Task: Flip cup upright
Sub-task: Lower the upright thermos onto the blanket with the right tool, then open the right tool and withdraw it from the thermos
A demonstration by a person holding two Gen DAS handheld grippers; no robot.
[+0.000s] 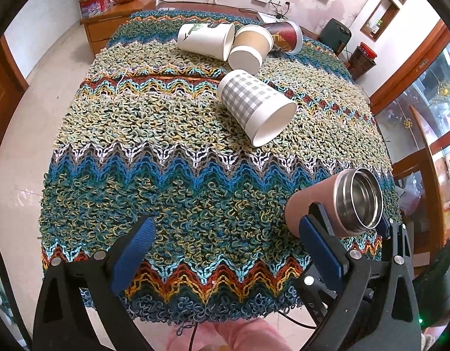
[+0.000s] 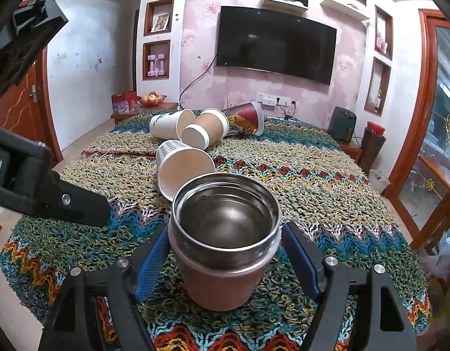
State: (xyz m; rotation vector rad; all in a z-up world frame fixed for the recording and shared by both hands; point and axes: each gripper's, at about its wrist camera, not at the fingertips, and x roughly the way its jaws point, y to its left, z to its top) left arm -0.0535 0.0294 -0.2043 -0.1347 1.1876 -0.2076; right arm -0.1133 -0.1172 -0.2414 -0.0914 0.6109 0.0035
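A pink steel-lined cup [image 2: 225, 242] stands upright on the knitted cloth [image 2: 327, 175], mouth up, between the blue pads of my right gripper [image 2: 225, 260]. The pads flank it, with a gap showing on the right side. In the left wrist view the same cup [image 1: 336, 201] appears at lower right, between the right gripper's fingers [image 1: 321, 245]. My left gripper [image 1: 225, 251] is open and empty over the near part of the cloth [image 1: 166, 175].
Several paper cups lie on their sides further back: a grey checked one [image 1: 254, 105], a brown one [image 1: 249, 48], a white one [image 1: 205, 41] and a dark red one [image 1: 284, 36]. A wooden cabinet [image 1: 108, 20] stands beyond the far left corner.
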